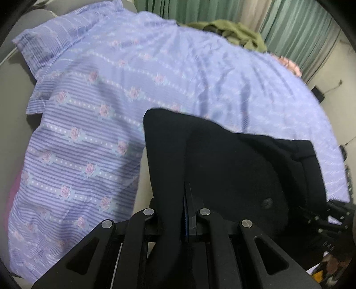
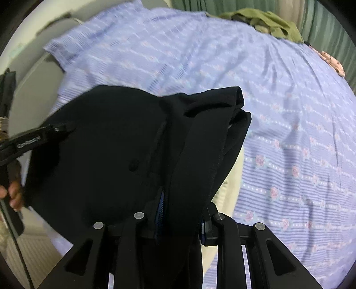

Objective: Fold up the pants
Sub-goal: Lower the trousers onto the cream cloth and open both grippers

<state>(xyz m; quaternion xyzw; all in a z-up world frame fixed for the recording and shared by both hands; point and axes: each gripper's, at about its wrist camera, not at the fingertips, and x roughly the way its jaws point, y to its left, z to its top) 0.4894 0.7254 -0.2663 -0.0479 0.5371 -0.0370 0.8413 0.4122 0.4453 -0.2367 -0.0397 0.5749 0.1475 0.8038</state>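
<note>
two pairs of tongs are clamped on one pair of black pants [image 1: 222, 160], which is held lifted above a bed covered by a lilac sheet [image 1: 93, 124] printed with stripes, dots and pink roses. in the left wrist view, the left tongs [image 1: 185, 213] are closed on a fold of the dark cloth, with a strip of blue pad just visible in the narrow seam between the jaws. the fabric spreads forward and to the right of them, and a small dark button [image 1: 267, 202] is seen on its surface. in the right wrist view, the right tongs [image 2: 180, 220] are pinched on a thicker bundle of the same cloth, which fills the gap between the blue-padded jaws. the waistband [image 2: 222, 97] appears to be doubled over at the top edge, though the blur makes this uncertain. the other tool is seen at the left of this view, gripped by a hand [image 2: 13, 195] and touching the far side of the garment. an olive green garment [image 2: 262, 20] is heaped at the far edge of the bed, and a pink floral item [image 2: 331, 61] lies near it. green curtains [image 1: 296, 29] hang behind.
</note>
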